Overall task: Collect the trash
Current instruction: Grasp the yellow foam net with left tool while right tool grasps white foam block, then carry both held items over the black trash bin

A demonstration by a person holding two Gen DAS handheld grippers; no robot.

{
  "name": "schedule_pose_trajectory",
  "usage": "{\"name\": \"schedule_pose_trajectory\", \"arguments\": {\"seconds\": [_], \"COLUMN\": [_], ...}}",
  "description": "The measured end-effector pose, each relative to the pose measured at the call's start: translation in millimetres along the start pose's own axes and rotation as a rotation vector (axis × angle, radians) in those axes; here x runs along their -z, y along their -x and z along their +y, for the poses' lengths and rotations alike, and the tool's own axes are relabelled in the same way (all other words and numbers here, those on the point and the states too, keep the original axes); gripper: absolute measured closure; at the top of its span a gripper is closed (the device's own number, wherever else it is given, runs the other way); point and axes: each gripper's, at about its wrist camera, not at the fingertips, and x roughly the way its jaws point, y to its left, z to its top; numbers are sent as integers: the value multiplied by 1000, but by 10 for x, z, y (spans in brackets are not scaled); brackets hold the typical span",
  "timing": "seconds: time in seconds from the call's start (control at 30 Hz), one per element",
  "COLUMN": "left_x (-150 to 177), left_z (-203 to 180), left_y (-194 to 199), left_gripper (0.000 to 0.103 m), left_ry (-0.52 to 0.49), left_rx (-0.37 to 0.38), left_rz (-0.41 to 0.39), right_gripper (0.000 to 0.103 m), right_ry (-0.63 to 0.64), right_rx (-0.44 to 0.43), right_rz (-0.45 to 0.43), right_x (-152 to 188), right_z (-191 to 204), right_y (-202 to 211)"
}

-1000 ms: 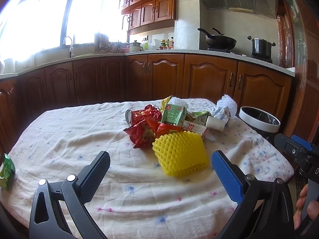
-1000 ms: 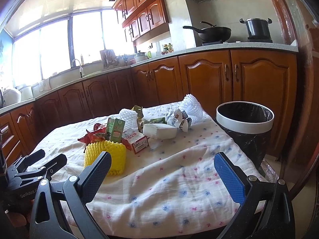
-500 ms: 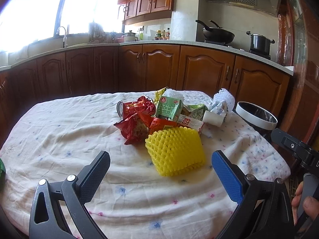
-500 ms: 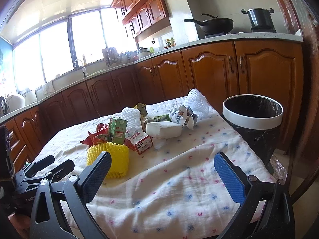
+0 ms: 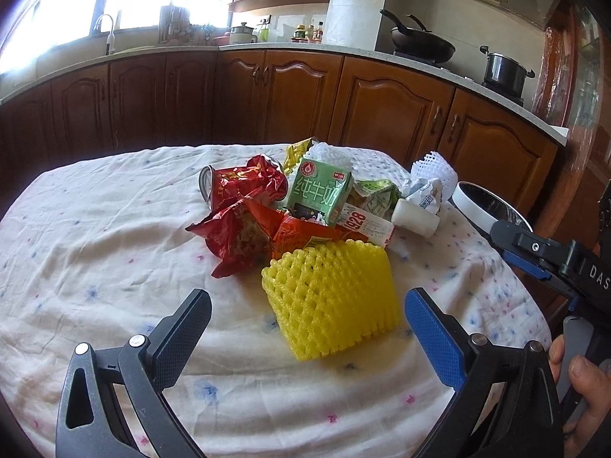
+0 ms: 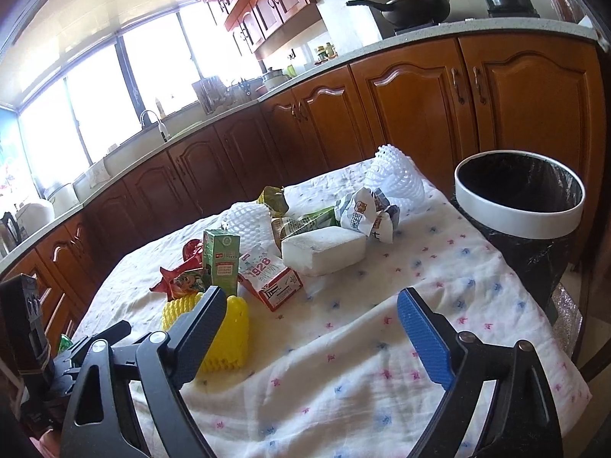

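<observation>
Both grippers wide open, holding nothing. Left gripper [image 5: 305, 328] hovers over the tablecloth [image 5: 95, 267] w/ the yellow foam net [image 5: 332, 297] right btwn its fingers, not touching. Right gripper [image 6: 309, 324] is over the cloth edge. Behind the net: red snack wrappers [image 5: 240, 221], green milk carton [image 5: 319, 194], white foam block [image 6: 324, 248]. Trash bin [image 6: 519, 210] sits just past the table's right side.

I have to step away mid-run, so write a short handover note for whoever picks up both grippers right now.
Left gripper: open, empty, lined up on the yellow foam net.
Right gripper: open, empty, over bare tablecloth.
Trash heaped mid-table: red snack bags, green milk carton, 1928 box, white foam block, white nets.
Bin stands off the table's right edge.
Nothing visibly binned; everything is left.
</observation>
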Motion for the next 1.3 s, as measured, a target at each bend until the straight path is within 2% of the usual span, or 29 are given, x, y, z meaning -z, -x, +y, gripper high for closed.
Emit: {"name": "schedule_pose_trajectory", "arguments": {"seconds": [0.07, 0.17, 0.3, 0.43, 0.53, 0.63, 0.7, 0.8, 0.9, 0.93, 1.0, 1.1, 1.3], "left_x": [-34, -71, -80, -96, -103, -101, -102, -100, -93, -90, -85, -94, -112], "left_z": [20, 31, 24, 24, 4, -34, -57, -78, -90, -91, -106, -152, -248], "left_y": [-67, -178, -322, -438, -507, -538, -544, -537, -506, -487, -453, -387, -232], "left_gripper": [3, 6, 13, 23, 37, 53, 68, 77, 79, 79, 80, 80, 80], "left_ry": [3, 1, -4, -3, -6, -24, -35, -49, -62, -66, -71, -75, -97], "left_rx": [9, 24, 36, 49, 56, 65, 72, 82, 93, 97, 106, 128, 168], "left_rz": [12, 28, 54, 79, 100, 111, 110, 106, 93, 88, 84, 71, 36], "right_gripper": [18, 28, 30, 31, 28, 29, 28, 26, 26, 28, 42, 49, 50], "right_ry": [-82, -147, -191, -176, -150, -182, -196, -207, -198, -198, -190, -169, -137], "right_rx": [-64, -90, -120, -75, -72, -89, -63, -34, 6, 15, 32, 19, -6], "right_rz": [42, 86, 124, 137, 130, 159, 176, 204, 227, 232, 230, 220, 165], "right_x": [-45, -91, -124, -147, -197, -264, -316, -372, -387, -383, -364, -347, -323], "right_z": [-94, -175, -210, -188, -161, -179, -152, -84, -55, -67, -95, -147, -197], "right_y": [-135, -313, -511, -633, -655, -771, -866, -1015, -1141, -1156, -1140, -1046, -661]}}
